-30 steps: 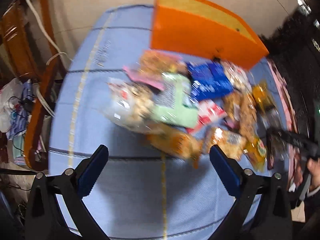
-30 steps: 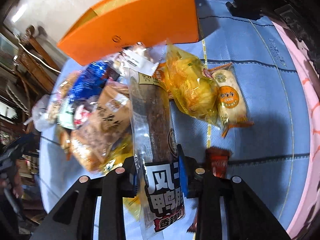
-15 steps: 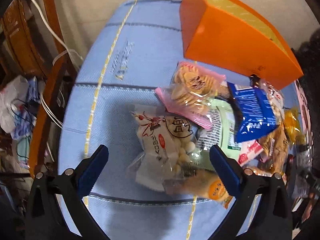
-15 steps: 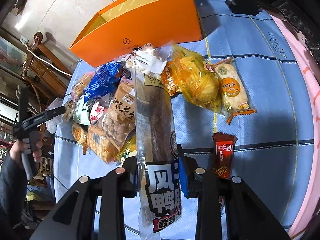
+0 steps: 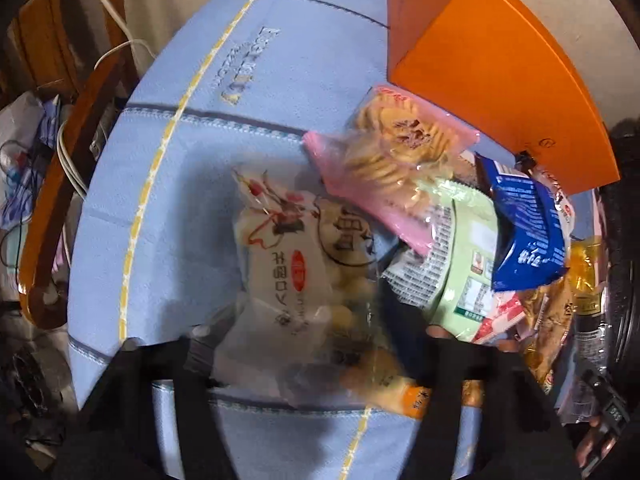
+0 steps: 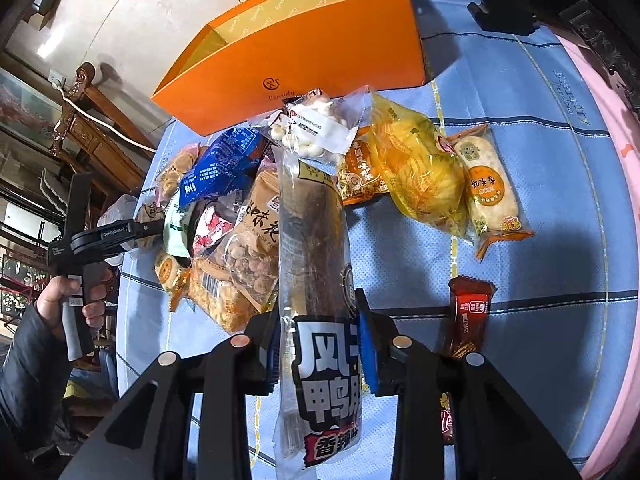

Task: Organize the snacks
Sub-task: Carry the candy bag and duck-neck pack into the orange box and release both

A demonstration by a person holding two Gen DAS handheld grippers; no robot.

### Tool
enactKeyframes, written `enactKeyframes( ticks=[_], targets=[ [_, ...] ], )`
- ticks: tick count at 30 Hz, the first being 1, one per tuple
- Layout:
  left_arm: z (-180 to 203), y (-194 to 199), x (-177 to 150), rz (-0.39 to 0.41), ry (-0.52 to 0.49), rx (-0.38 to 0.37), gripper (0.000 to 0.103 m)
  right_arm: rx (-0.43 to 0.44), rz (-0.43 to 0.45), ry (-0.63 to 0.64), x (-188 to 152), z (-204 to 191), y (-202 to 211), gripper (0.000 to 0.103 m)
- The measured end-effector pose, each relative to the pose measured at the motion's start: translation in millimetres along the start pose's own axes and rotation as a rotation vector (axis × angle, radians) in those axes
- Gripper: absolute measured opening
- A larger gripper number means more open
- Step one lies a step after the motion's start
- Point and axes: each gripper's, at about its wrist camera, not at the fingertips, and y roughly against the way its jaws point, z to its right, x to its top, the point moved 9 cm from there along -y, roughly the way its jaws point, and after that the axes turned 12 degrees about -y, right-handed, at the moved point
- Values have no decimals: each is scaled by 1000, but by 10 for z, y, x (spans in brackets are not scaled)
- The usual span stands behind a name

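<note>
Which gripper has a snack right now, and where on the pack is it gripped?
The right gripper pinches the long clear duck-neck pack near its printed lower end. The left gripper has been closing around the white bean bag; contact is too blurred to tell.

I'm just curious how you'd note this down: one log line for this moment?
left gripper: closing around white snack bag | right gripper: shut on duck-neck pack | orange box: empty

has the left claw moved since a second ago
Yes. The left claw has come down toward the white snack bag, nearer the orange box; its jaws have just been closing around it.
</note>
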Motion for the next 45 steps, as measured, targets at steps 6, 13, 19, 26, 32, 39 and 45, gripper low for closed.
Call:
enactKeyframes(
  ticks=[6,13,19,26,32,39,45],
  targets=[
    [-112,11,-29,18,94,-66,56,17,2,18,-21,-48,39,33],
    [-9,-15,3,-4,-32,138,37,14,10,23,-36,-68,63,33],
    [-18,182,-149,33,-70,125,26,32,28,17,-68,-53,170,31],
    [10,575,-294,115,-85,108,26,46,41,24,-62,-113,229,30],
    [341,1052,-233,208,-162,82,26,28,120,108,22,-284,443,30],
    [1006,1648,425,353,-256,-10,26,49,233,144,458,-508,761,30],
    [1428,1645,1099,371,-267,-79,26,95,323,107,1233,-726,934,30]
  ],
)
